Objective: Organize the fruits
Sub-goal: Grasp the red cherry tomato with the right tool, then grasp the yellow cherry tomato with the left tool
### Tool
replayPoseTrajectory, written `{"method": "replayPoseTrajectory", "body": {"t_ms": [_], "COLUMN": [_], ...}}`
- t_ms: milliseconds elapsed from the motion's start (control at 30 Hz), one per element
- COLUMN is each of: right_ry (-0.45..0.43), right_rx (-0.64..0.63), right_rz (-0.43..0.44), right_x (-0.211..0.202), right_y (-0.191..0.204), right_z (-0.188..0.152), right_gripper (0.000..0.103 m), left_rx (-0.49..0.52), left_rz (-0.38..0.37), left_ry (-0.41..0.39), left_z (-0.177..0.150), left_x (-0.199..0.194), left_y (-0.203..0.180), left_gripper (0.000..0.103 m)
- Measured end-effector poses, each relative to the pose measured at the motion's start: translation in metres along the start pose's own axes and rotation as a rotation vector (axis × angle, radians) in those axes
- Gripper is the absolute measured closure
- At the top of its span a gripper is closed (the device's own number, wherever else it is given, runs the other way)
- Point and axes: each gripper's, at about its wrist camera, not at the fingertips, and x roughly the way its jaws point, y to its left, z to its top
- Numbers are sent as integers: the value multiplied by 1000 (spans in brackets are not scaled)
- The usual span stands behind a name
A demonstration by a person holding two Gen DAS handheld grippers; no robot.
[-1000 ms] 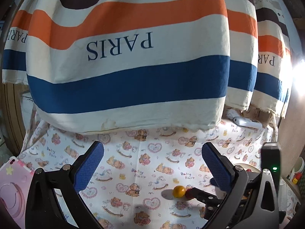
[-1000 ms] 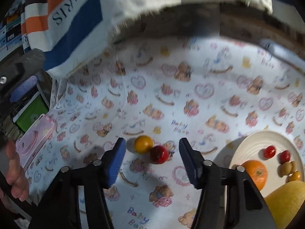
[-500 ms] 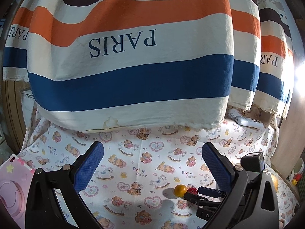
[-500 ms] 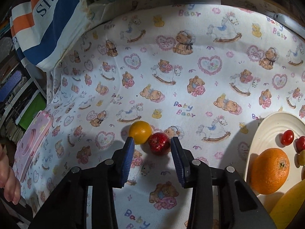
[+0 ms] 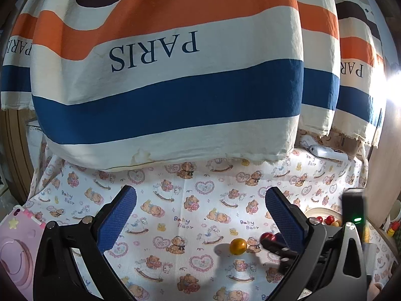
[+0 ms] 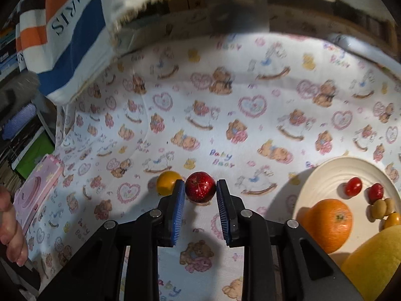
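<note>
Bear-print cloth (image 6: 250,130) carries a plate (image 6: 323,173), yellow fruit (image 6: 167,182), red fruit (image 6: 200,186).

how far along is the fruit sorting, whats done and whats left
Done: the cream plate already holds an orange, small red fruits and other small pieces. In hand: the right gripper brackets the red fruit on the cloth, pads close but not clearly clamped. Left: that red fruit and the yellow fruit beside it. The left gripper hangs open, empty.

Both grippers: black plastic frames w/ triangular cutouts, silver screws, blue ribbed pads (image 6: 177,208). Left gripper (image 5: 199,205) same build. Bare-skin hand (image 6: 10,228). Green LED (image 5: 358,218) on right unit.
</note>
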Motion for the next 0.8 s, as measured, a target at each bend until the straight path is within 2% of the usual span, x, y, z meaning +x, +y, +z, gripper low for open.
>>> {"method": "replayPoseTrajectory", "body": {"t_ms": [200,333,500,600,700,767,800], "right_ry": [-144,-234,-287,-287,-271,-264,-266], "right_rx": [7,-10,4,18,56,66,67], "right_rz": [-17,-62,-120,-129,-114,-122,-130], "right_x": [-30,-49,-59,-56,-52,-49,-48], "right_y": [-4,-2,-8,-15,-23,-25,-25], "right_z": [5,7,9,8,7,5,5], "right_gripper": [76,76,76,76,76,76,76], "left_rx": [12,27,31,53,57,48,44], "left_rz": [5,-12,-50,-69,-95,-114,-128], "left_ry": [17,58,130,164,202,235,259], "left_z": [-3,-9,-19,-23,-26,-28,-30], "left_x": [5,13,27,32,37,42,46], "left_y": [-1,-4,-8,-12,-16,-17,-18], "left_gripper": [1,1,1,13,27,42,44]}}
